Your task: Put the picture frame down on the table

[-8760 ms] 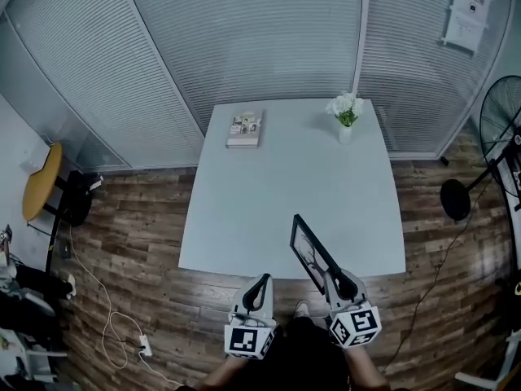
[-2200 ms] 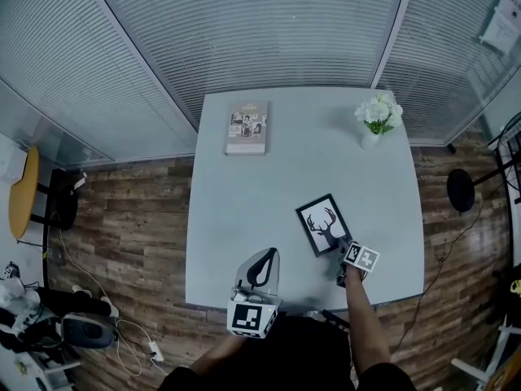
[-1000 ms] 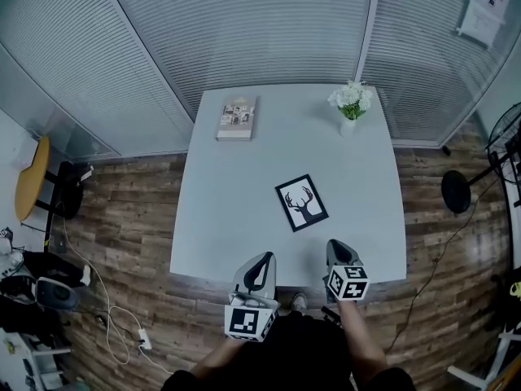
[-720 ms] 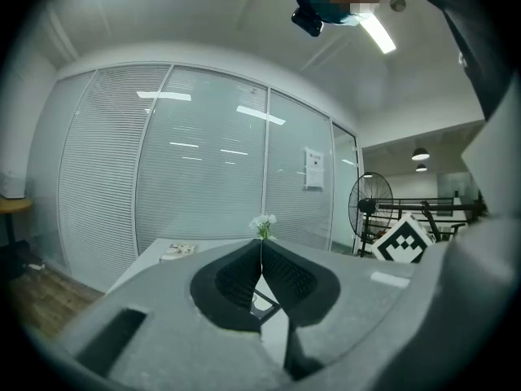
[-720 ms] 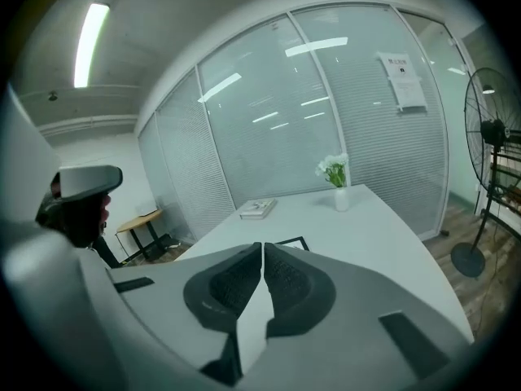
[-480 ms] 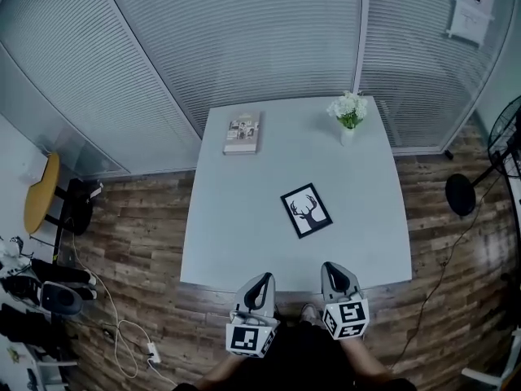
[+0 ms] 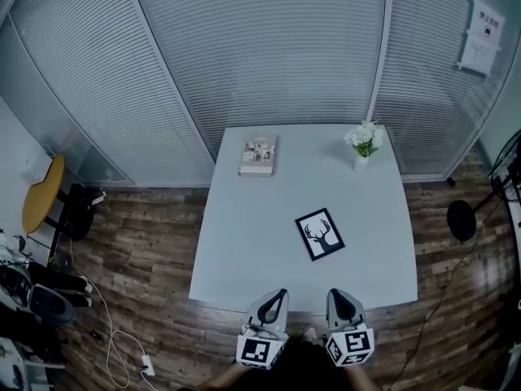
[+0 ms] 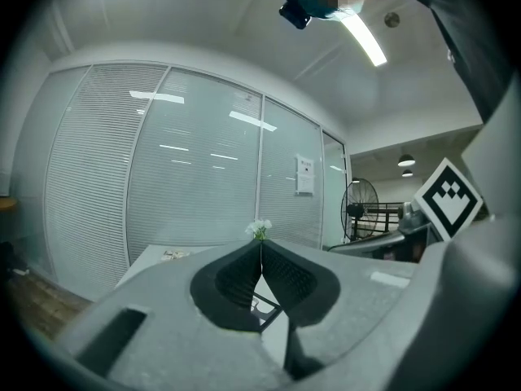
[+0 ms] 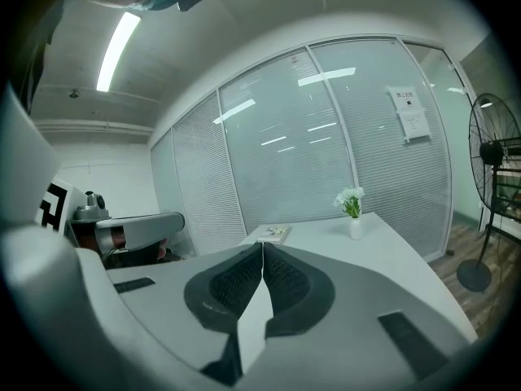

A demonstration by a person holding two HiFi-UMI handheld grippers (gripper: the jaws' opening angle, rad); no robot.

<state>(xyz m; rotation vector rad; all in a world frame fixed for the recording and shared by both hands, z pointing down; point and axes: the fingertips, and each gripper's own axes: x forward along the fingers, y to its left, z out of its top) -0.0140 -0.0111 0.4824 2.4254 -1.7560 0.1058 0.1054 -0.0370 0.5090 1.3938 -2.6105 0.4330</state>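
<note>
The black picture frame point(image 7: 320, 235) with a deer print lies flat on the white table point(image 7: 244, 243), right of its middle. Both grippers are held side by side below the table's near edge, away from the frame. My left gripper point(image 7: 279, 294) is shut with nothing in it; its jaws meet at the tips in the left gripper view point(image 8: 260, 246). My right gripper point(image 7: 334, 294) is shut and empty too, its jaws touching in the right gripper view point(image 9: 262, 245). A corner of the frame point(image 8: 262, 306) shows between the left jaws.
A book point(image 7: 258, 155) lies at the table's far left. A small vase of white flowers point(image 7: 363, 143) stands at the far right corner. Glass walls with blinds stand behind the table. A fan point(image 7: 488, 194) is at the right, a yellow chair point(image 7: 41, 194) at the left.
The right gripper let go of the frame, which now lies flat on the table, and drew back beside the left gripper below the table's edge. The head view has pulled back.
</note>
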